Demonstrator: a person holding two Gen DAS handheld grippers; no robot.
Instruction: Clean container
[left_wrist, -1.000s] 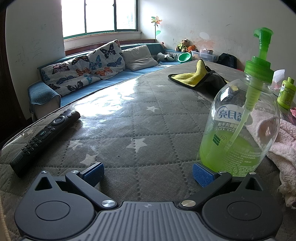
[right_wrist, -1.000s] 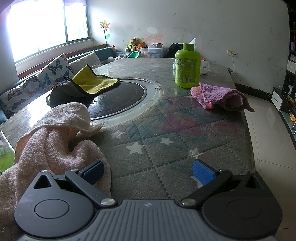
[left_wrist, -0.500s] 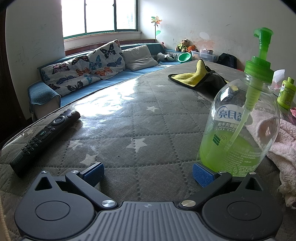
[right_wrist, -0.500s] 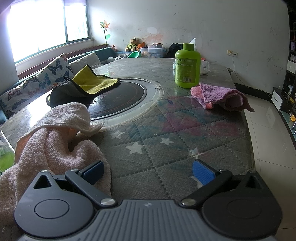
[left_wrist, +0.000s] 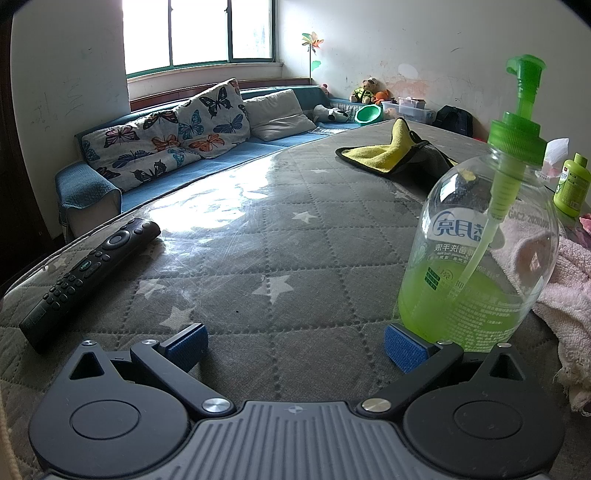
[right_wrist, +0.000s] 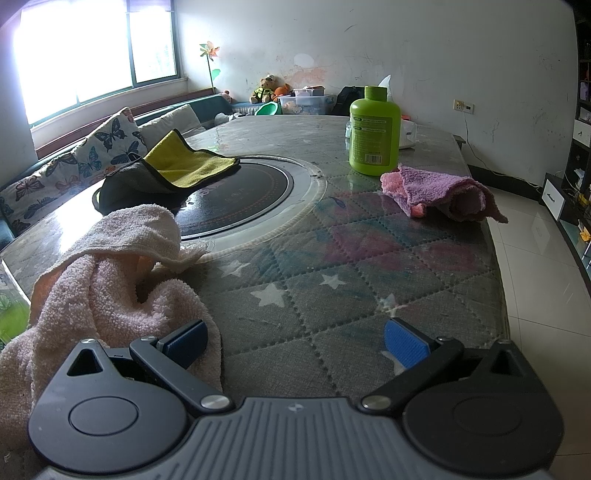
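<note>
Grey quilted surface (left_wrist: 280, 258) carries a pale pink towel (right_wrist: 110, 295), a yellow cloth (left_wrist: 384, 155), a purple rag (right_wrist: 443, 192), a remote (left_wrist: 88, 269) and a green bottle (right_wrist: 373, 133). Clear pump bottle (left_wrist: 480, 251) stands upright just beyond the left tool's (left_wrist: 293, 341) right finger; nothing lies between its spread fingers. Right tool (right_wrist: 293, 341) gapes, towel beside its left finger

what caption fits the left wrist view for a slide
Open left gripper beside a clear pump bottle of green liquid on the grey quilted table.
</note>
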